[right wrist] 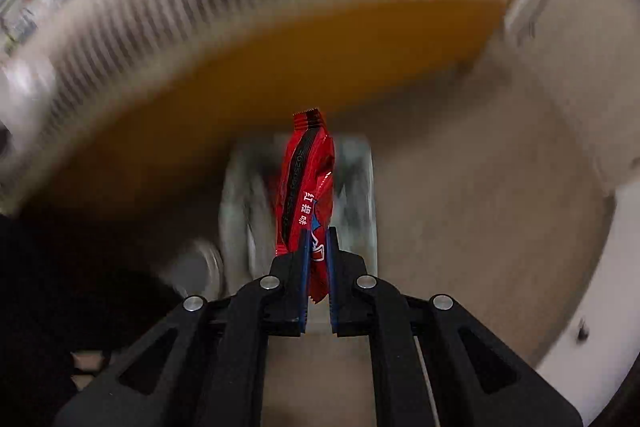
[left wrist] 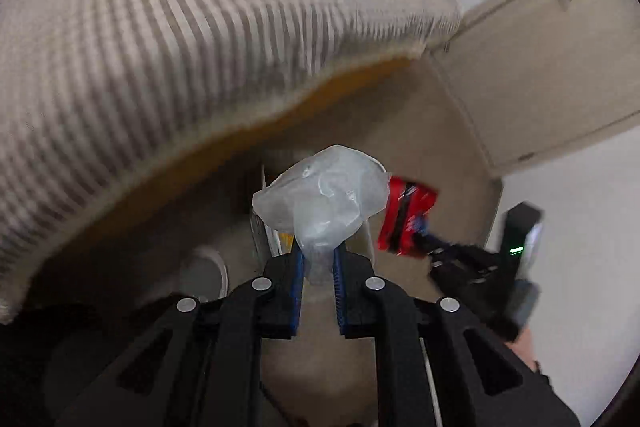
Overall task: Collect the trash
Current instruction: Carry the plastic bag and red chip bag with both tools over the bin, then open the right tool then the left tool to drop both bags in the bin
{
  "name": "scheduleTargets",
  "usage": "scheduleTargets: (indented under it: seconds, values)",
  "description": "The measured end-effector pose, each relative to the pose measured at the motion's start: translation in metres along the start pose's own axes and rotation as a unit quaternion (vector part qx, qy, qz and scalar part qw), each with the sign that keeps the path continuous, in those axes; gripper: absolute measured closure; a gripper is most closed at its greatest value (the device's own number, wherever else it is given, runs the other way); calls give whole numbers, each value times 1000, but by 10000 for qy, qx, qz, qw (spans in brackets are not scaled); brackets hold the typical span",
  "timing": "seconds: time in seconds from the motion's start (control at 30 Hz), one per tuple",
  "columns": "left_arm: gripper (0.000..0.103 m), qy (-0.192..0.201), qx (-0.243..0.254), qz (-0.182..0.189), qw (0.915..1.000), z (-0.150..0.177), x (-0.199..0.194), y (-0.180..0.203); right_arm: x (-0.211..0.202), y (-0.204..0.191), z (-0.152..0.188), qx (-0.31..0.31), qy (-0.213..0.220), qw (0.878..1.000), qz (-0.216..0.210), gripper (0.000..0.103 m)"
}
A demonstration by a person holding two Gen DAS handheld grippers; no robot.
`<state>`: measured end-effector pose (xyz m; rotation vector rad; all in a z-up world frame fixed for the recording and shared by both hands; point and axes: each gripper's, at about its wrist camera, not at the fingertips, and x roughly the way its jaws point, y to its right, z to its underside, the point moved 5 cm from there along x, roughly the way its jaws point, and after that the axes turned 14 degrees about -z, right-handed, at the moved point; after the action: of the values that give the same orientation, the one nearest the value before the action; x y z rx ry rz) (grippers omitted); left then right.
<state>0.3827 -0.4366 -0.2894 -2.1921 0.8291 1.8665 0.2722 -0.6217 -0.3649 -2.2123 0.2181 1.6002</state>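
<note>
In the left wrist view my left gripper (left wrist: 318,259) is shut on the neck of a crumpled clear plastic bag (left wrist: 324,195), which bulges above the blue pads. Just right of it hangs a red snack wrapper (left wrist: 406,219), pinched by my right gripper (left wrist: 422,241). The right wrist view shows that gripper (right wrist: 318,243) shut on the lower end of the same red wrapper (right wrist: 306,179), which stands upright between the fingers. Below both, on the floor, sits a pale lined bin (right wrist: 358,183), blurred; its edge (left wrist: 260,223) peeks out beside the plastic bag.
A striped beige cloth (left wrist: 180,47) covers a raised surface with an orange side (right wrist: 280,67) at the upper left. A light shoe (left wrist: 204,273) rests on the beige floor left of the bin. Cabinet doors (left wrist: 540,75) and a white wall stand to the right.
</note>
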Motion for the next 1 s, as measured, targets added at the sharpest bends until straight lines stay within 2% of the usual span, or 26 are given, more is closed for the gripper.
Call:
scheduleTargets:
  seconds: [0.1,0.17,0.3,0.37,0.4,0.43,0.47,0.67,0.77,0.87,0.9,0.93,1.0]
  values:
    - [92,-352,131,-90,9993,9,32,19,45,20,27,538,-374,9977,-174,95]
    - [92,-537,207,-266,9980,14,54,29,70,32,37,1051,-469,9926,-396,95]
    - [92,-840,297,-389,9953,16,88,45,122,55,53,1934,-880,9770,-172,94]
    - [92,-1007,402,-418,9932,21,106,53,137,60,62,2098,-1138,9711,-70,76]
    - [92,-1066,441,-414,9925,22,111,50,140,61,64,2166,-1154,9694,-56,59]
    - [92,-1148,488,-409,9913,20,119,54,139,61,63,2189,-1042,9701,-70,50]
    - [92,-1231,510,-401,9903,20,126,58,137,60,62,2184,-987,9708,-53,48]
    - [92,-1770,435,-319,9827,21,177,77,99,90,61,2328,-553,9709,113,45]
    - [92,-2306,354,-487,9712,34,222,86,78,106,65,2384,-348,9702,252,44]
    - [92,-2571,355,-521,9643,46,243,94,61,119,71,2422,-180,9696,312,43]
    - [90,-2577,359,-494,9643,48,250,99,56,123,72,2420,-158,9695,354,43]
    - [65,-2517,307,-473,9662,46,255,103,53,124,74,2421,-156,9694,363,43]
    - [22,-2478,247,-482,9673,44,257,104,56,125,78,2464,-222,9682,361,43]
